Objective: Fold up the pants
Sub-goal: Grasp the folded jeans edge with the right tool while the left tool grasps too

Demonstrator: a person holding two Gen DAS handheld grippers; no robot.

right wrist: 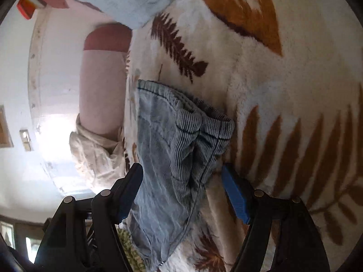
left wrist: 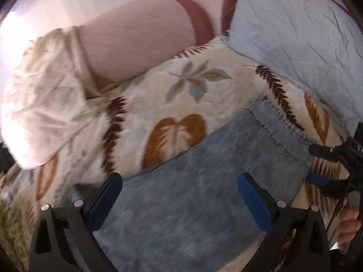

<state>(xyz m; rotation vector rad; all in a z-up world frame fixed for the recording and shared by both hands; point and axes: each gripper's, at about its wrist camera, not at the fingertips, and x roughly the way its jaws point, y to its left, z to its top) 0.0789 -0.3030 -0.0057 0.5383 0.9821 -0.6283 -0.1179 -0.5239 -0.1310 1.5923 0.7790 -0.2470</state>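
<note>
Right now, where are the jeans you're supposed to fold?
The jeans lie on the leaf-print blanket, between the open fingers of the left gripper in its view, with the right gripper at their right edge, below the pale blue pillow.

The pants [left wrist: 204,192] lie flat on the blanket [left wrist: 158,95], which covers the bed. In the left wrist view, the left gripper [left wrist: 179,195] hangs over them with its fingers wide apart, and the hem sits toward 1 o'clock. The right gripper [left wrist: 317,165] is at 3 o'clock, at the pants' edge. A bolster [left wrist: 136,43] lies behind at 11 o'clock, a pillow [left wrist: 295,34] at 1 o'clock, and a crumpled cloth [left wrist: 45,104] at 9 o'clock, touching the bolster.
</note>
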